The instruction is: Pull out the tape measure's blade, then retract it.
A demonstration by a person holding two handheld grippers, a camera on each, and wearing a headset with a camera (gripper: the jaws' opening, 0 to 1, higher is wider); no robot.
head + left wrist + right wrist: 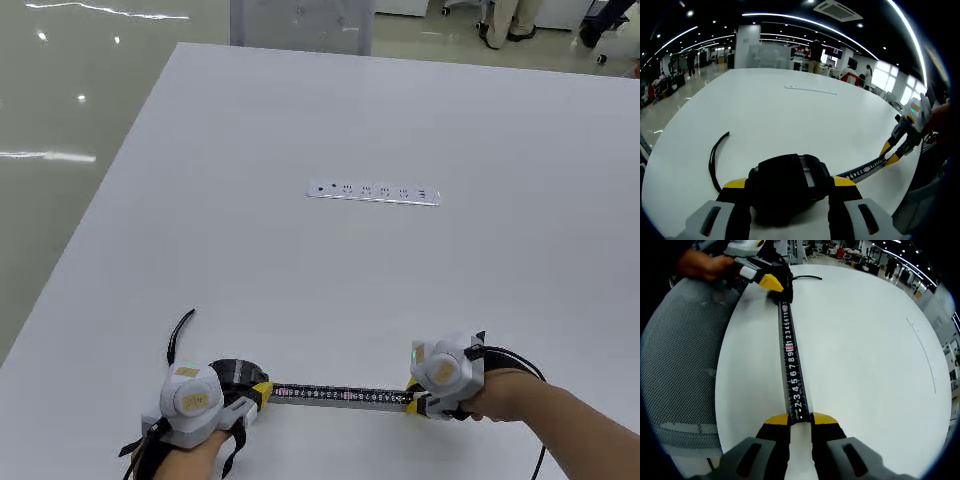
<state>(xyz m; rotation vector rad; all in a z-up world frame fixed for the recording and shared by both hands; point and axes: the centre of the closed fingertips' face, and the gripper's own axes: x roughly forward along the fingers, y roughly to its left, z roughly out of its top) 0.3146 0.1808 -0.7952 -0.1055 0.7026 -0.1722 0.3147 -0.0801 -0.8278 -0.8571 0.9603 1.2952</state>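
**Head view: blade (340, 395) drawn out, gripped at both ends**

Head view, along the near edge of the white worktop (350, 280): at far left a black wrist strap (178, 333) curls on the surface; just right of it the left hand-held gripper (247, 392) has its yellow-tipped jaws clamped on the black tape measure case (237, 374); from the case the dark blade runs flat along the worktop to the right; there the right hand-held gripper (413, 398) has its jaws pressed together on the blade's end. A white power strip (372, 192) lies well apart, toward the middle of the worktop.

Left gripper view: the strap loops off to the left; the case sits between the two jaws, one against each side; the blade leaves its right side toward the other hand-held gripper.

Right gripper view: a grey mesh chair back (685, 365) stands left of the worktop's edge; the blade's white numerals, with one red mark part way, run from the pinched tip up to the case.
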